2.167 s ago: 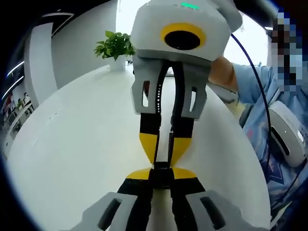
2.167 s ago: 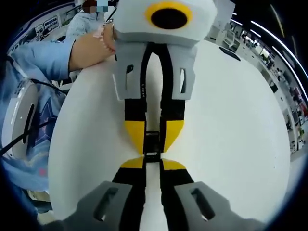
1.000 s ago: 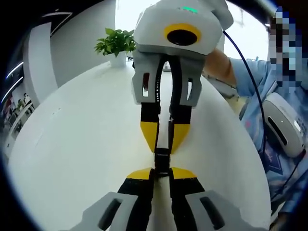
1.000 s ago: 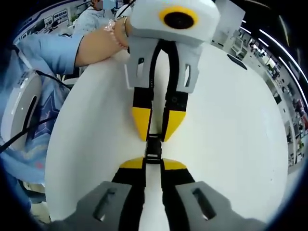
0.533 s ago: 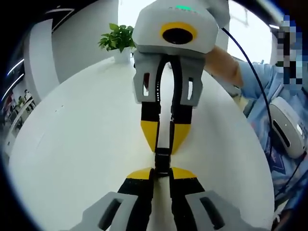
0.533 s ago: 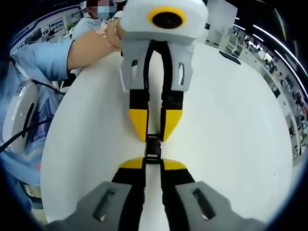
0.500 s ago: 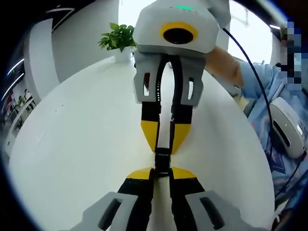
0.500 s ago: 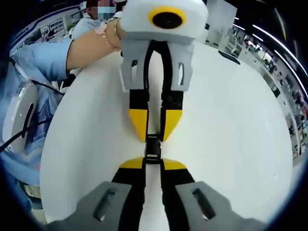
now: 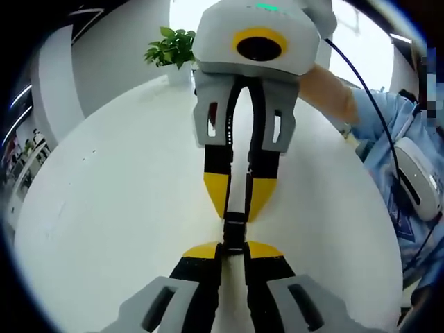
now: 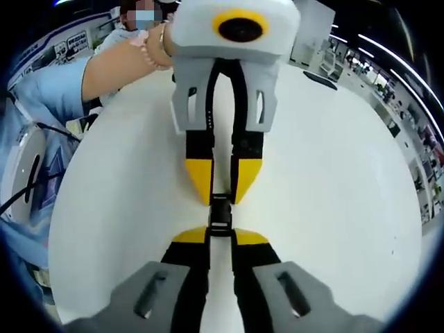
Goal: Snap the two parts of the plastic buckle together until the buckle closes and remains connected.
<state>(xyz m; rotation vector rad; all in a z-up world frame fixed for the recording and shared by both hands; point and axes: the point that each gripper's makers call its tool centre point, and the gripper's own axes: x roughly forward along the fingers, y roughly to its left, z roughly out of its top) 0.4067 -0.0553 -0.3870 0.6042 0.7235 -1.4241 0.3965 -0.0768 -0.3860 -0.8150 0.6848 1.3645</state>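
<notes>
A small black plastic buckle (image 9: 234, 232) hangs over the white table (image 9: 104, 208), held from both ends. In the left gripper view my left gripper (image 9: 234, 248) is shut on its near end, and the right gripper (image 9: 239, 208) comes down from the top, shut on the far end. The right gripper view mirrors this: the buckle (image 10: 220, 215) sits between my right gripper (image 10: 220, 237) below and the left gripper (image 10: 220, 194) above. The two black parts meet end to end with no gap showing. A pale strap runs up between the far fingers.
The round white table (image 10: 333, 173) spreads out under both grippers. A potted plant (image 9: 173, 47) stands at its far edge. A person's hand (image 9: 326, 87) and blue sleeve (image 9: 388, 139) are at the right; the forearm (image 10: 118, 66) reaches in from the left.
Since 2.2 s ago the two pairs of yellow tips have drawn slightly apart, baring more of the buckle. Over the last second both grips hold the same; the cameras have shifted a little.
</notes>
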